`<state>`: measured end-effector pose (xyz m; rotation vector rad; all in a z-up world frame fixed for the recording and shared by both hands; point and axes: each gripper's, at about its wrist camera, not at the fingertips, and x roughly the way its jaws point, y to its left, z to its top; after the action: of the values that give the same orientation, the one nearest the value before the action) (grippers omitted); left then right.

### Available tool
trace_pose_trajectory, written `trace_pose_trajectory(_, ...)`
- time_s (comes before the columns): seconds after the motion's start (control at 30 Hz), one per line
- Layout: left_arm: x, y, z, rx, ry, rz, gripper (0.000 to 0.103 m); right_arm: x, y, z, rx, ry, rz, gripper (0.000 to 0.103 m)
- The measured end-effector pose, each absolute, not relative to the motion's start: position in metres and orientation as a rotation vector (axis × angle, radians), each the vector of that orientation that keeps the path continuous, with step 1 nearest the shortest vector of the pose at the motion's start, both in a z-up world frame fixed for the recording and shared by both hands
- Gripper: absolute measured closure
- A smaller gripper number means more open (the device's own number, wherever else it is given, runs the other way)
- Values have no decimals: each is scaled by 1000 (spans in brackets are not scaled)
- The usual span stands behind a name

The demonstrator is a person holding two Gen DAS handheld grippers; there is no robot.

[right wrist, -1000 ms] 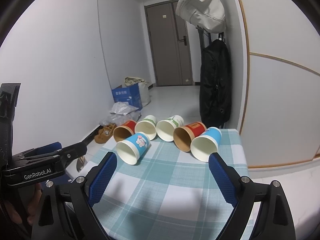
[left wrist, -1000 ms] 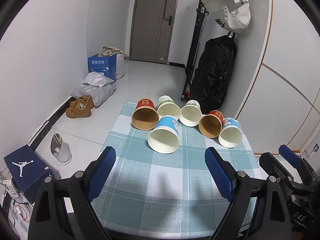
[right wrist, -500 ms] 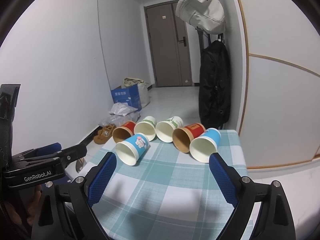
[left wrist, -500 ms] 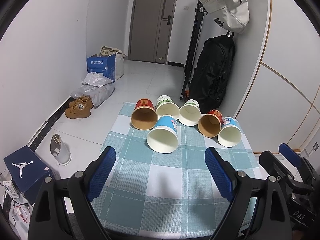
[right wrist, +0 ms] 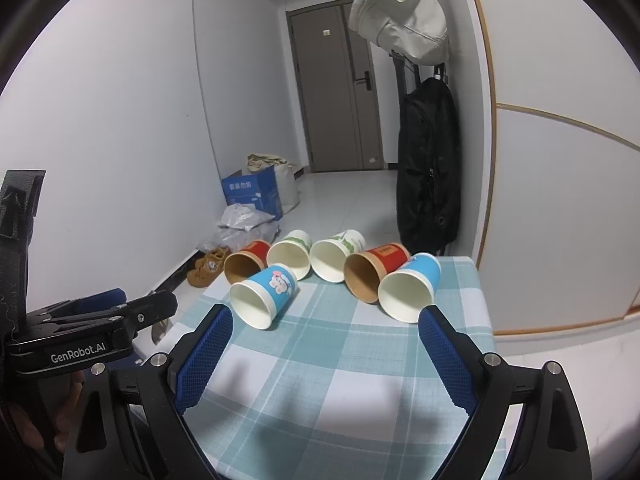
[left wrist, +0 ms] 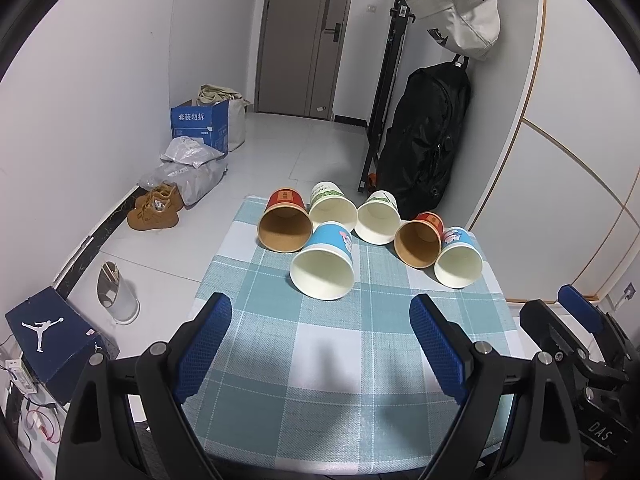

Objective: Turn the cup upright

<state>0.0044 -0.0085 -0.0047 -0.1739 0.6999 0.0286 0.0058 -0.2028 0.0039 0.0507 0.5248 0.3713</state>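
Note:
Several paper cups lie on their sides on the checked tablecloth [left wrist: 340, 352], mouths toward me. Nearest is a blue cup [left wrist: 324, 264], also in the right wrist view [right wrist: 264, 296]. Behind it lie a red-brown cup [left wrist: 285, 226], two white-green cups [left wrist: 334, 208] [left wrist: 378, 218], another red-brown cup [left wrist: 419, 240] and a second blue cup [left wrist: 458, 262] [right wrist: 408, 286]. My left gripper [left wrist: 320, 320] is open and empty, short of the near blue cup. My right gripper [right wrist: 324, 330] is open and empty, short of the cups.
The table [right wrist: 472, 320] stands against the right wall. A black backpack [left wrist: 424, 144] hangs just behind the cups under a grey bag [left wrist: 456, 12]. On the floor to the left are shoes [left wrist: 154, 212], a blue box [left wrist: 200, 124] and a shoebox [left wrist: 48, 336].
Both views have drifted very slightly; the cups have not moved and both grippers stay open.

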Motion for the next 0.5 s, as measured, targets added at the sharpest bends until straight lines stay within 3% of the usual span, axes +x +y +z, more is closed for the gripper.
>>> trace_pose_trajectory(0.5, 10, -11, -9, -171, 727, 23, 15, 4, -201, 4, 42, 532, 385, 8)
